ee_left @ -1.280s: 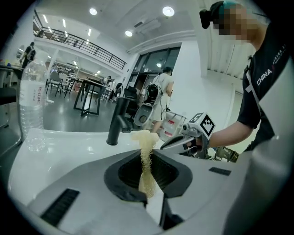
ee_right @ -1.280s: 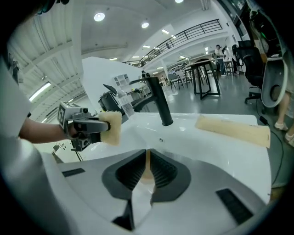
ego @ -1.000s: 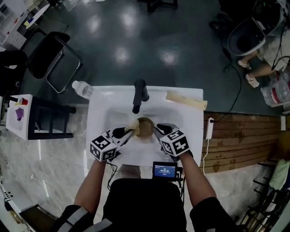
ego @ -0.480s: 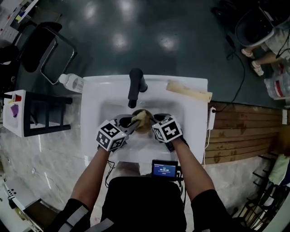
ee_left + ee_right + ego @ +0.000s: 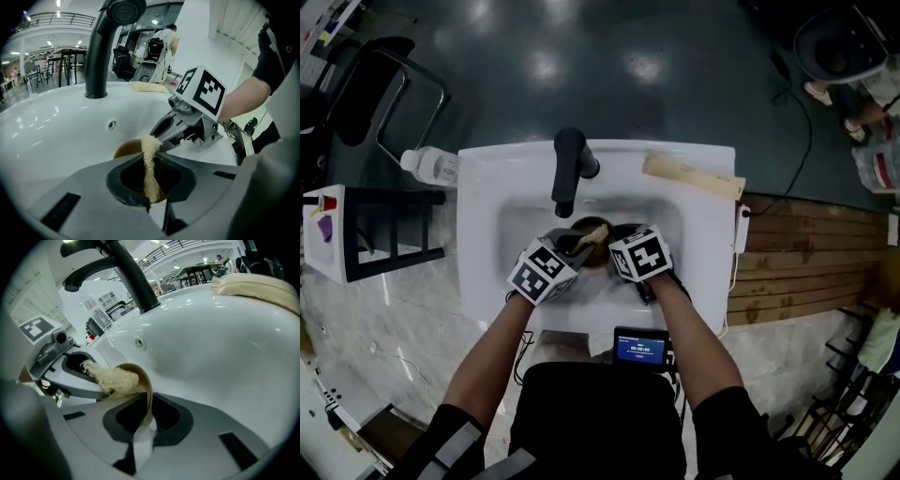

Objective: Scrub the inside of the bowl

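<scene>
A brown bowl [image 5: 598,246] hangs tilted low in the white sink basin [image 5: 487,281]. My right gripper [image 5: 617,242] is shut on the bowl's rim; its jaws have just been closing with the thin wall [image 5: 146,392] between them. My left gripper [image 5: 577,246] is shut on a pale fibrous loofah [image 5: 149,168], whose frayed end [image 5: 112,378] lies inside the bowl's mouth. In the left gripper view the bowl [image 5: 125,149] shows just beyond my jaws and the right gripper [image 5: 187,117] reaches in from the right. In the right gripper view the left gripper [image 5: 61,362] sits at the left.
A black faucet [image 5: 567,169] arches over the basin behind the bowl. On the sink's back right corner lies a long beige pad [image 5: 692,176], at its back left a plastic bottle [image 5: 431,166]. A small screen [image 5: 639,349] sits at the front edge. A black rack [image 5: 384,234] stands left.
Both grippers have sunk into the basin and drawn closer together, taking the bowl and the loofah down with them. The loofah now sits in the bowl's mouth.
</scene>
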The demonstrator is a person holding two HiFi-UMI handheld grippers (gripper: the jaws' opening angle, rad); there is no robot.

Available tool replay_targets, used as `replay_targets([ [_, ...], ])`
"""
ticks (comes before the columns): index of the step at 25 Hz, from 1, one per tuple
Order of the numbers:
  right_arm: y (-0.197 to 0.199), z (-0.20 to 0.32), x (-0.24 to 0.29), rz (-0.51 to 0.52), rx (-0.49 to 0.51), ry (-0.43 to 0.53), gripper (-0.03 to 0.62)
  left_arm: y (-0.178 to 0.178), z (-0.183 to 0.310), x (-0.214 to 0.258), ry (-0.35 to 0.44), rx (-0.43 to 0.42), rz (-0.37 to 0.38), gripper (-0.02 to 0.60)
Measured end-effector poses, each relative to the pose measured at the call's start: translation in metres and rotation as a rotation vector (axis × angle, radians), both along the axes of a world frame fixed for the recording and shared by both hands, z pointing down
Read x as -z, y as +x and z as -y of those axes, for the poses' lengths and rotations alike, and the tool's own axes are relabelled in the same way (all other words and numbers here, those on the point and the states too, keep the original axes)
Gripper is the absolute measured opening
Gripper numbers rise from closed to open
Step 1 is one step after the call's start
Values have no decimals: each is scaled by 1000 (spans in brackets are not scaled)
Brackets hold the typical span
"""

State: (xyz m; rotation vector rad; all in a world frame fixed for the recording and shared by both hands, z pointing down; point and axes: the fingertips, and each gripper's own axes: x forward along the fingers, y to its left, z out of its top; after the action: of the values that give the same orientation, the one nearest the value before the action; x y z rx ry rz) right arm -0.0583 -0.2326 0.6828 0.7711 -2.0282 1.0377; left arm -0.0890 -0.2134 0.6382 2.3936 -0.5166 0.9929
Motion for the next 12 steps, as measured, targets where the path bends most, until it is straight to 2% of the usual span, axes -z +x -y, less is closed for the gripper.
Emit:
replay_targets([
  [5, -3, 2, 0, 22, -55, -18, 23, 5, 1, -10, 11, -46, 81, 31],
  [10, 0, 2, 0, 27, -97, -39, 23, 7, 4, -21, 62, -138, 194, 30],
  [12, 0, 3, -1, 28, -112, -48, 23, 7, 9, -24, 106, -173, 252, 31],
])
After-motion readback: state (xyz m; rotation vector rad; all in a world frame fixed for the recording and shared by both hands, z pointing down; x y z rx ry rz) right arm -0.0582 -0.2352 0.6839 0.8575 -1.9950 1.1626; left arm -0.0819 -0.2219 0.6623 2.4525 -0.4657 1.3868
